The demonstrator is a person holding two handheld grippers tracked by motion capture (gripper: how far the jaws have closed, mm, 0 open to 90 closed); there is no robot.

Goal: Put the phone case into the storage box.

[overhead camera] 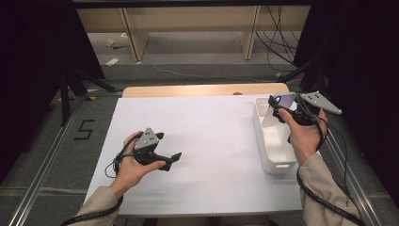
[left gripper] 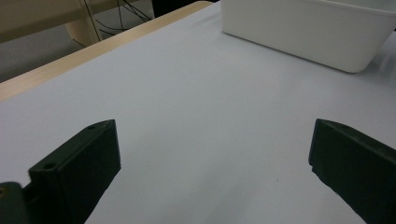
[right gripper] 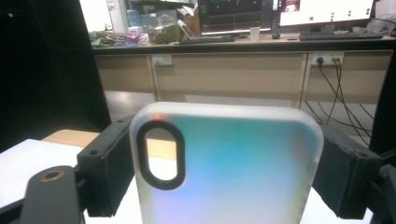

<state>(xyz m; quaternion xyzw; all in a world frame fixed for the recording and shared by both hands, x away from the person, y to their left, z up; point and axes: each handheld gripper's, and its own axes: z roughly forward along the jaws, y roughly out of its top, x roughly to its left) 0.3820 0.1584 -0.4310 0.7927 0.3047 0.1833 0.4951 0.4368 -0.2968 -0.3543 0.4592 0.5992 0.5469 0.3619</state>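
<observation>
Phone case (right gripper: 233,168) between right gripper (overhead camera: 281,107) fingers, above white bin (overhead camera: 273,141)

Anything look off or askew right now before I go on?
Nothing stands out. The right tongs grip the phone case squarely by its sides above the white bin; the left tongs are open over the bare sheet.

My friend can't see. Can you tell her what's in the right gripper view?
A see-through phone case with a blue-green shine stands upright, squeezed between the right tool's two black jaws. Its oval camera hole is at the upper left. Behind it are a desk with monitors and hanging cables.
</observation>
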